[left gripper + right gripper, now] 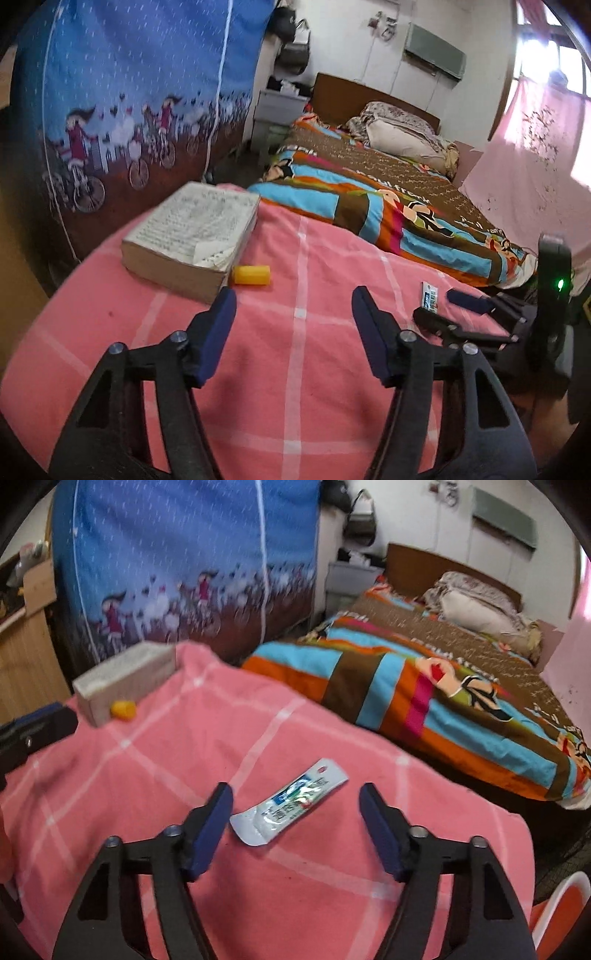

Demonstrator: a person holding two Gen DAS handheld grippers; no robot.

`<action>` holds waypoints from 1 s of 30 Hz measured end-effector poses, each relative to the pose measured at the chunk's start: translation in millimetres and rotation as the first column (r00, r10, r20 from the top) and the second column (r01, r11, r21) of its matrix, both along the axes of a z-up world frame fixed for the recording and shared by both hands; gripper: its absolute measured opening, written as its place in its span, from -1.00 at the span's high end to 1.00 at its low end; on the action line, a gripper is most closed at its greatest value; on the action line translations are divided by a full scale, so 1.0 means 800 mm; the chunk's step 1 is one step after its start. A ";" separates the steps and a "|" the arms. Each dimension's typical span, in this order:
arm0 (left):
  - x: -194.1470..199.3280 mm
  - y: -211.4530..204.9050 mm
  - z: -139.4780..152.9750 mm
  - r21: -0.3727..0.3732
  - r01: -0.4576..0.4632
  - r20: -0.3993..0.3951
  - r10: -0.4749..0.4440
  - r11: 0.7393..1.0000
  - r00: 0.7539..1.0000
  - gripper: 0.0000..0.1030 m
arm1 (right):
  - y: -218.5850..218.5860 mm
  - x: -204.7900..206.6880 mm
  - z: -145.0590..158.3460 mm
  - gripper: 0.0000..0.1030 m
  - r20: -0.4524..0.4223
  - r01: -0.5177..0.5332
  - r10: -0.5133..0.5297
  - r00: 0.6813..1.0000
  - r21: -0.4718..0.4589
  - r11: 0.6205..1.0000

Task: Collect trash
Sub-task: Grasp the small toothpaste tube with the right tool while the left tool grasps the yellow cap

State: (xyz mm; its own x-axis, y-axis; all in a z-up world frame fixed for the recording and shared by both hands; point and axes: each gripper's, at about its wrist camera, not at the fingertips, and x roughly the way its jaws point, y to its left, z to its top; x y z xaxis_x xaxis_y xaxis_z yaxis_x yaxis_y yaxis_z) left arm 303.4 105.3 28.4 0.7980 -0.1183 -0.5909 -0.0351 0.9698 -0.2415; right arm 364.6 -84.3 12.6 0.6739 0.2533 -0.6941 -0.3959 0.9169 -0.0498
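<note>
We have the right gripper (295, 805) spread wide and empty, low centre of the right wrist view, with the flattened sachet (290, 802) lying on the pink checked blanket (166, 775) between its fingertips. Left gripper (293, 314) likewise wide apart, holding nothing; yellow cap (251, 275) sits just beside the thick book (195, 229), mid-left. We judge the sachet comes first: lower until pads brush fabric, straddle its narrow width, close without bunching blanket.

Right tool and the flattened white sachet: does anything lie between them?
Nothing; only bare pink checked blanket separates right tool from flattened white sachet, right wrist view.
</note>
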 end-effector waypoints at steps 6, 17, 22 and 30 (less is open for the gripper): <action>0.018 -0.001 -0.010 -0.038 -0.067 -0.045 0.065 0.997 0.997 -0.01 | -0.001 0.007 -0.008 0.43 -0.058 -0.057 0.057 0.997 0.003 0.998; 0.057 0.000 -0.029 -0.006 -0.211 -0.151 0.208 0.977 0.967 0.00 | -0.035 -0.011 -0.002 0.73 -0.043 -0.102 0.105 0.994 0.058 0.993; 0.065 0.000 -0.032 0.016 -0.221 -0.170 0.220 0.975 0.961 0.02 | -0.038 -0.006 -0.004 0.73 -0.067 -0.122 0.130 0.989 0.106 0.987; 0.076 0.004 -0.036 0.026 -0.216 -0.192 0.217 0.976 0.957 0.10 | -0.038 -0.005 -0.006 0.73 -0.074 -0.134 0.144 0.987 0.128 0.983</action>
